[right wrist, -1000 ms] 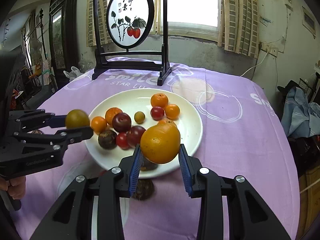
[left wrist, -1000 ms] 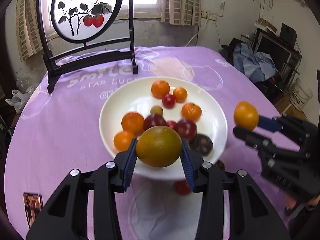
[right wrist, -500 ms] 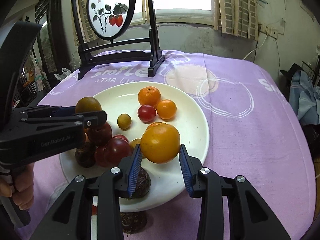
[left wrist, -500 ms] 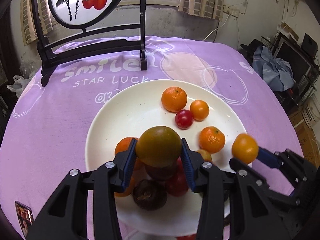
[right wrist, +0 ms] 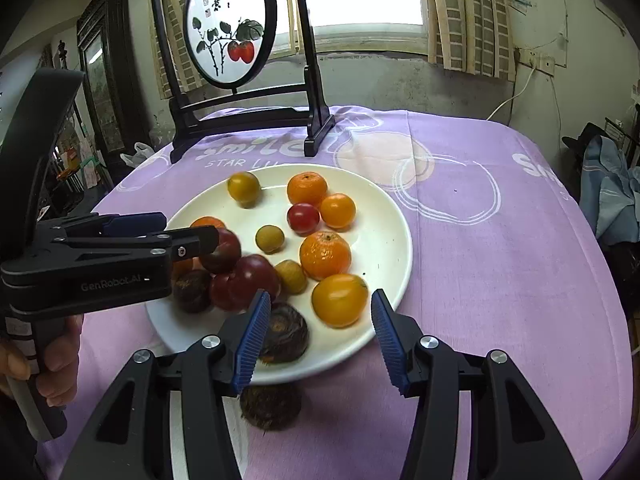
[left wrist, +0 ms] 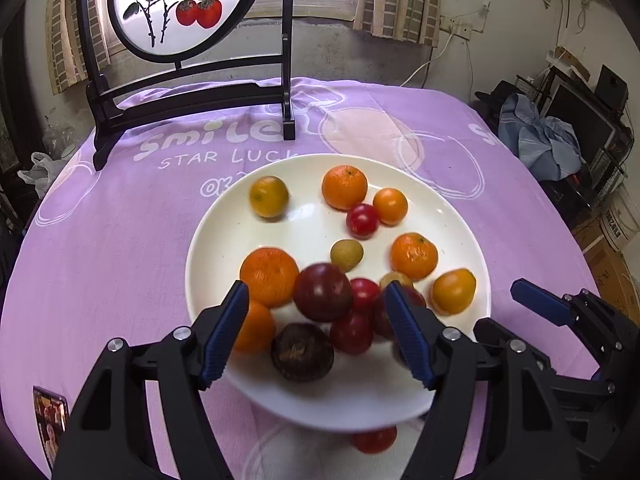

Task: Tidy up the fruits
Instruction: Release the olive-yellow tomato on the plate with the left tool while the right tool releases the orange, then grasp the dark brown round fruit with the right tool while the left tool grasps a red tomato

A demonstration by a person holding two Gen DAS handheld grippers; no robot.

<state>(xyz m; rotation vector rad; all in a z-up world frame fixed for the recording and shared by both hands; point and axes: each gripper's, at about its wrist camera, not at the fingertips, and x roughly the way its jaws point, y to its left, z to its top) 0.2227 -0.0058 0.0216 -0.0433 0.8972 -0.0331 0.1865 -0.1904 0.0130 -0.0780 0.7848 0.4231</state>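
Note:
A white plate (left wrist: pixel 308 240) (right wrist: pixel 384 240) on the purple tablecloth holds several oranges, red tomatoes and dark plums. My left gripper (left wrist: pixel 318 334) is open and empty over the plate's near edge. The greenish-orange fruit (left wrist: pixel 269 196) (right wrist: pixel 243 187) lies at the plate's far left. My right gripper (right wrist: pixel 316 338) is open and empty. The yellow-orange fruit (right wrist: pixel 339 299) (left wrist: pixel 453 290) lies on the plate just beyond its fingertips. The left gripper (right wrist: pixel 132 236) also shows in the right wrist view, and the right gripper (left wrist: pixel 536 308) in the left wrist view.
A dark brown fruit (right wrist: pixel 270 406) and a red tomato (left wrist: pixel 374 440) lie on the cloth in front of the plate. A black-framed painted screen (left wrist: pixel 192 40) (right wrist: pixel 240 64) stands at the table's far side. A small photo card (left wrist: pixel 50 420) lies near left.
Both grippers have opened. The greenish-orange fruit dropped from the left gripper and rolled to the plate's far left. The yellow-orange fruit left the right gripper and lies on the plate.

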